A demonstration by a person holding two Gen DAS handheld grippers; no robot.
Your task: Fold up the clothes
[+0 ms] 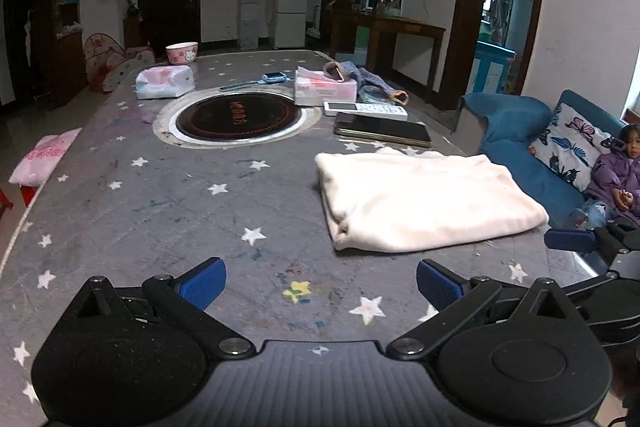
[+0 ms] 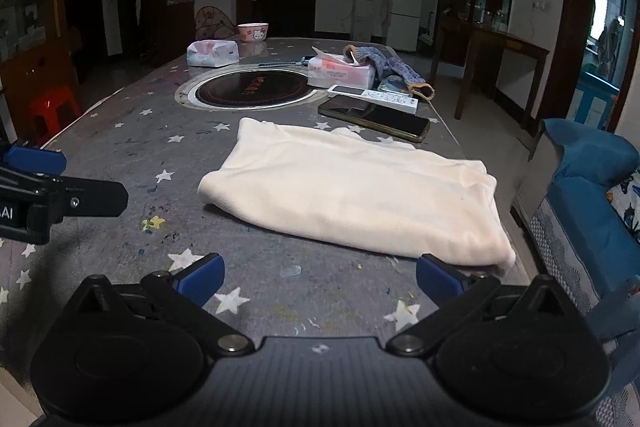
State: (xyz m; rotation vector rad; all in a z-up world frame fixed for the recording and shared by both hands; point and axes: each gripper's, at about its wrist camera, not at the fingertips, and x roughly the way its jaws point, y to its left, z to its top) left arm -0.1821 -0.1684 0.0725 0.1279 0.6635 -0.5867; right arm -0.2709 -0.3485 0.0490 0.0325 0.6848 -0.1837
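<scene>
A cream garment (image 1: 424, 199) lies folded into a flat rectangle on the grey star-patterned tablecloth (image 1: 160, 211), near the table's right edge. It also shows in the right wrist view (image 2: 360, 195). My left gripper (image 1: 320, 283) is open and empty, over the cloth, to the near left of the garment. My right gripper (image 2: 320, 279) is open and empty just in front of the garment's near edge; its right fingertip (image 2: 436, 277) is close to the garment's near right corner. Each gripper shows at the edge of the other's view.
Beyond the garment lie a black tablet (image 1: 384, 133), a white remote (image 1: 366, 109), a tissue box (image 1: 326, 89), a blue knit item (image 1: 372, 81) and a round inset cooktop (image 1: 240, 119). A tissue pack (image 1: 164, 81) and bowl (image 1: 182, 51) stand farther back. A blue sofa with a child (image 1: 612, 175) is right.
</scene>
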